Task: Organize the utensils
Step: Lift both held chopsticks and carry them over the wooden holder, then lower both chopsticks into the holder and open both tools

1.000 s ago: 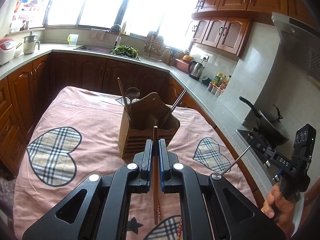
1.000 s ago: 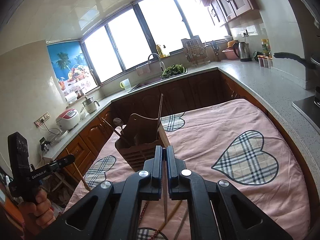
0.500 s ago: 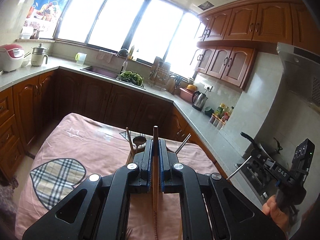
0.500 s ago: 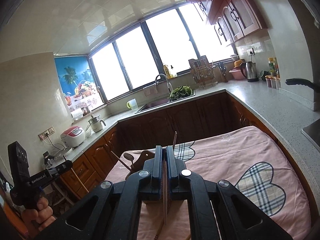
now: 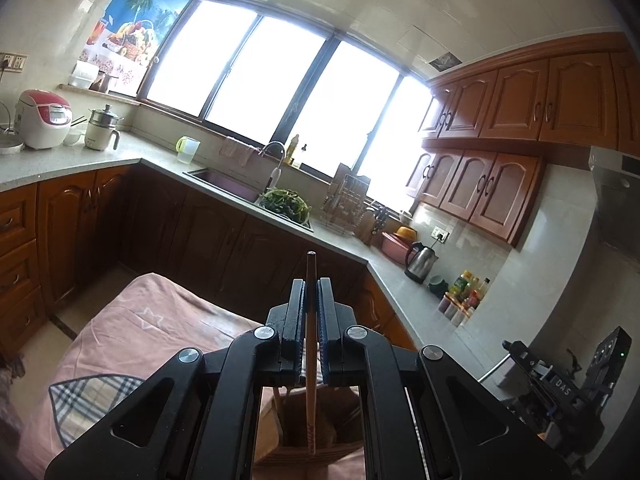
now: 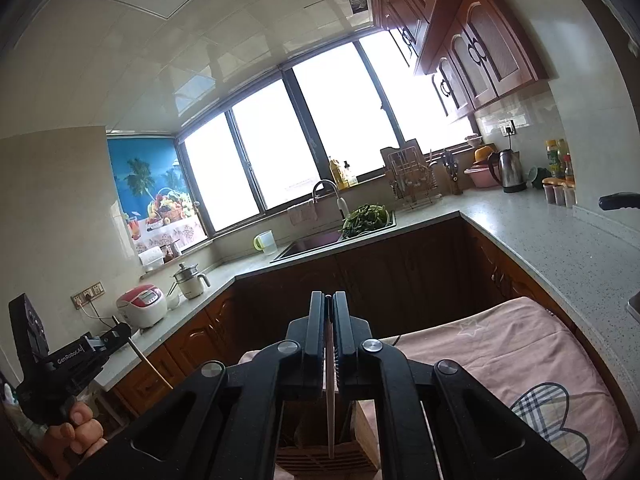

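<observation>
Our left claw (image 5: 311, 312) is clenched on a wooden chopstick (image 5: 310, 344), which stands nearly upright between the blue-padded fingers (image 5: 322, 320). Its blunt top pokes out above the fingertips, and its decorated lower end reaches down into the wooden utensil holder (image 5: 308, 440) seen between the claw's arms. The holder sits on the table (image 5: 132, 344), which is covered in a pink cloth printed with plaid hearts and stars.

Our right claw (image 6: 328, 320) is likewise clenched, grasping a thin pale chopstick (image 6: 330, 412) that hangs straight down from the closed fingers. Its lower tip lies over the slatted front of the same utensil holder (image 6: 320, 460); from this angle we cannot tell whether the tip is inside a compartment or just above the rim. Dark utensil handles seem to stand in the holder's left part, though the claw's arms hide most of them.

In the right wrist view the left claw (image 6: 128, 330) appears at the far left, gripped by a hand (image 6: 78, 428), with the chopstick slanting down and to the right from its fingers. In the left wrist view the right claw's body shows at the lower right edge, with a thin metallic-looking rod (image 5: 494, 368) sticking out toward the left.

Beyond the table run the kitchen counter (image 6: 540, 240), a sink (image 6: 312, 242) heaped with green vegetables (image 6: 366, 216), an electric kettle (image 6: 506, 170), and a rice cooker (image 5: 42, 124).
</observation>
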{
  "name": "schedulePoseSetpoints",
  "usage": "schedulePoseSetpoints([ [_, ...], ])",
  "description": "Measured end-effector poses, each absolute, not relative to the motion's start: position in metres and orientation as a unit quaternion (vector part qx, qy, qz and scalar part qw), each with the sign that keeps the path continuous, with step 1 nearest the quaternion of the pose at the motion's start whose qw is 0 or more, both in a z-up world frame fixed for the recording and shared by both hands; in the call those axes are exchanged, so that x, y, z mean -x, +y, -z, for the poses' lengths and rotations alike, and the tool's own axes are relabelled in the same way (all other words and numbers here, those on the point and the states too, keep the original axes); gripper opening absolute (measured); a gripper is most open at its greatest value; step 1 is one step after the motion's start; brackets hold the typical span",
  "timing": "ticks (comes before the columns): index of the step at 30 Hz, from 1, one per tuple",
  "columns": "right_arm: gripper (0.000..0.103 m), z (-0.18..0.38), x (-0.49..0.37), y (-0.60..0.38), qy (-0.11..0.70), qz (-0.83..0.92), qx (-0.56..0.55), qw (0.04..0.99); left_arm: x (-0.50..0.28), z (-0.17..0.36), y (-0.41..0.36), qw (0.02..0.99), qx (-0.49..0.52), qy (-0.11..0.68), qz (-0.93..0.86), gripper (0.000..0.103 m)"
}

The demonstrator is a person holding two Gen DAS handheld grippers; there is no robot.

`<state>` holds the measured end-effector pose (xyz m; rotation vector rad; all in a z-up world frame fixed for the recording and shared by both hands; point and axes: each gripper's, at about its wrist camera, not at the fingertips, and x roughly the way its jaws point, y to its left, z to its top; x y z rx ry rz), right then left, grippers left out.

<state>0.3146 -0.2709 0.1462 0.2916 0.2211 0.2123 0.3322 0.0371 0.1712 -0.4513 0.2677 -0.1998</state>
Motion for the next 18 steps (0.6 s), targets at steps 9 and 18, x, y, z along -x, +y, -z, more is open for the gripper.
schedulePoseSetpoints([
  [9,0.004,-0.112,-0.360,-0.277,0.128,-0.096,-0.165,0.973,-0.370,-0.123,0.032,0.956,0.231,0.165,0.070,0.005],
  [18,0.004,-0.061,-0.389,-0.265,0.184,-0.106,-0.179,0.961,-0.392,-0.078,0.009,0.954,0.198,0.214,0.066,0.006],
])
